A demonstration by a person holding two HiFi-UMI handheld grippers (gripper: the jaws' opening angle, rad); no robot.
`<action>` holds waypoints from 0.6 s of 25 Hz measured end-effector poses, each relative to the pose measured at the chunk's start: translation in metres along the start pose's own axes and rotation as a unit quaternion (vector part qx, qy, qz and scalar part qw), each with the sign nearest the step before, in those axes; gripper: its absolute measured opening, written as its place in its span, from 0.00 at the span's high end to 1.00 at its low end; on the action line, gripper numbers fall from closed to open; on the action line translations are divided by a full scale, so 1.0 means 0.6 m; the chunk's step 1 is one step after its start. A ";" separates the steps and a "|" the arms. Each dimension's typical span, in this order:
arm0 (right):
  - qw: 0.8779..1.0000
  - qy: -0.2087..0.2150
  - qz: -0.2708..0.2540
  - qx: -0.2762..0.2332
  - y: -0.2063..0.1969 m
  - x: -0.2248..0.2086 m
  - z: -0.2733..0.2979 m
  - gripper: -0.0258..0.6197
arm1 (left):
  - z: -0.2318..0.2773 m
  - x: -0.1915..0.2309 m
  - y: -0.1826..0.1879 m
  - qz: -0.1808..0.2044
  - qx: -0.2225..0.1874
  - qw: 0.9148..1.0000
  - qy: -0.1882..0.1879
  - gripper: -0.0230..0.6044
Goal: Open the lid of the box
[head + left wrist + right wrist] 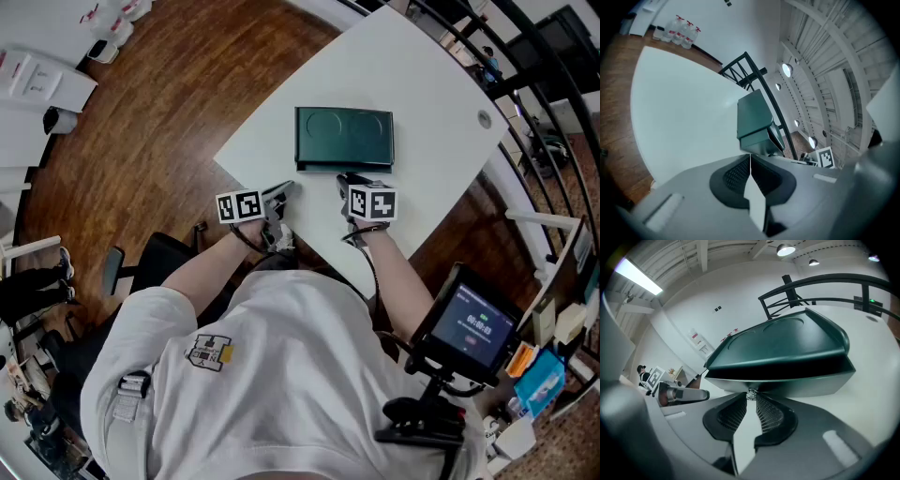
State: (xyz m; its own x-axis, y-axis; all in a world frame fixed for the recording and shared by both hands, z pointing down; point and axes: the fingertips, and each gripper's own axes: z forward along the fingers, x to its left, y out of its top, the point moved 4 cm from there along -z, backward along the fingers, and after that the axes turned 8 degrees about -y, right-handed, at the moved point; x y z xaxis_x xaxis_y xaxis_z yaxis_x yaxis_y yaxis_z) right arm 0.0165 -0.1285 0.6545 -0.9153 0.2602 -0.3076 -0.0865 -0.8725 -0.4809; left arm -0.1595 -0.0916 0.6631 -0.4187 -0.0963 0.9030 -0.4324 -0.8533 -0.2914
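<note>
Right gripper view: right gripper [751,398] jaws pinch box [787,350] clasp [750,393], mostly hidden.

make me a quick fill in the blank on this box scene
1. The box is dark ____.
2. It sits on a ____ table.
3. The gripper nipping the small clasp on the box's front is the ____ one.
Missing words: green; white; right
</note>
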 end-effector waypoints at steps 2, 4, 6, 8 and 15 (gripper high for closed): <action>1.000 0.001 0.000 0.005 -0.017 0.002 0.000 0.87 | -0.006 0.013 0.002 -0.002 -0.003 1.000 0.007 0.95; 1.000 0.004 -0.002 0.008 -0.042 0.007 -0.015 0.87 | -0.019 0.017 -0.007 -0.001 -0.006 1.000 0.014 0.95; 1.000 0.008 -0.004 0.008 -0.077 0.014 -0.045 0.87 | -0.038 0.010 -0.025 0.000 -0.012 1.000 0.019 0.96; 1.000 0.008 -0.006 0.010 -0.109 0.022 -0.068 0.87 | -0.054 0.009 -0.035 0.001 -0.018 1.000 0.023 0.96; 1.000 0.009 0.001 0.009 -0.149 0.021 -0.078 0.87 | -0.054 0.030 -0.025 -0.001 -0.024 0.999 0.025 0.96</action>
State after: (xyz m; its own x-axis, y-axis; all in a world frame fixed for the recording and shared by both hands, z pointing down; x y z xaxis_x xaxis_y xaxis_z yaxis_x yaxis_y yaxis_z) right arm 0.0308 -0.0280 0.6552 -0.9081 0.2652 -0.3240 -0.0912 -0.8805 -0.4651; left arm -0.1866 -0.0640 0.6733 -0.4555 -0.0677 0.8876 -0.4711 -0.8277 -0.3049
